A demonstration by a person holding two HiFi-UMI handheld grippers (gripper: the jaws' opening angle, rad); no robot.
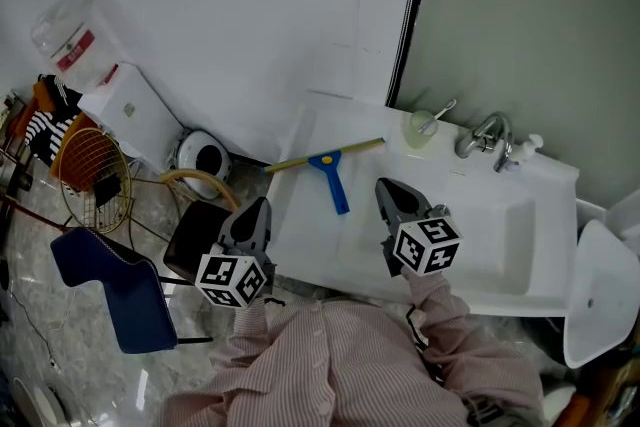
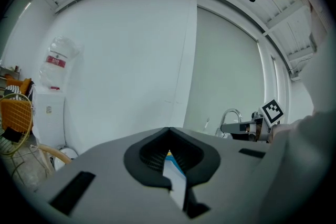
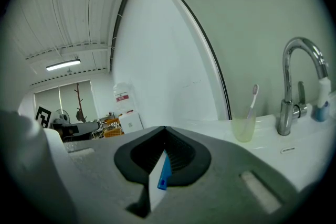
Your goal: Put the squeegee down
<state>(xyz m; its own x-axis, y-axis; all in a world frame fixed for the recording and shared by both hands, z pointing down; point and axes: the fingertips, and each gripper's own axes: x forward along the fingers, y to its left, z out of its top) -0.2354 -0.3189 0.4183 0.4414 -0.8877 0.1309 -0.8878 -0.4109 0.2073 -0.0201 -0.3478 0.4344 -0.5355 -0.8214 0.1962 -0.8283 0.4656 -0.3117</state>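
Note:
The squeegee [image 1: 332, 177], with a blue handle and a long yellow-edged blade, lies flat on the left part of the white sink counter [image 1: 480, 225]. Neither gripper touches it. My left gripper [image 1: 262, 205] hovers off the counter's left front corner, jaws together and empty. My right gripper [image 1: 385, 187] hangs over the counter just right of the squeegee's handle, also shut with nothing in it. In the left gripper view the jaws [image 2: 169, 129] meet at the tip, and a sliver of the blue handle [image 2: 176, 168] shows behind them. The right gripper view [image 3: 165, 128] shows the same blue sliver [image 3: 164, 170].
A faucet [image 1: 490, 140] and a cup with a toothbrush [image 1: 422, 128] stand at the counter's back. Left of the sink are a blue chair [image 1: 110, 285], a wire basket [image 1: 90, 165], a white water dispenser [image 1: 130, 110] and a round white appliance [image 1: 205, 155]. A toilet [image 1: 600, 295] stands at the right.

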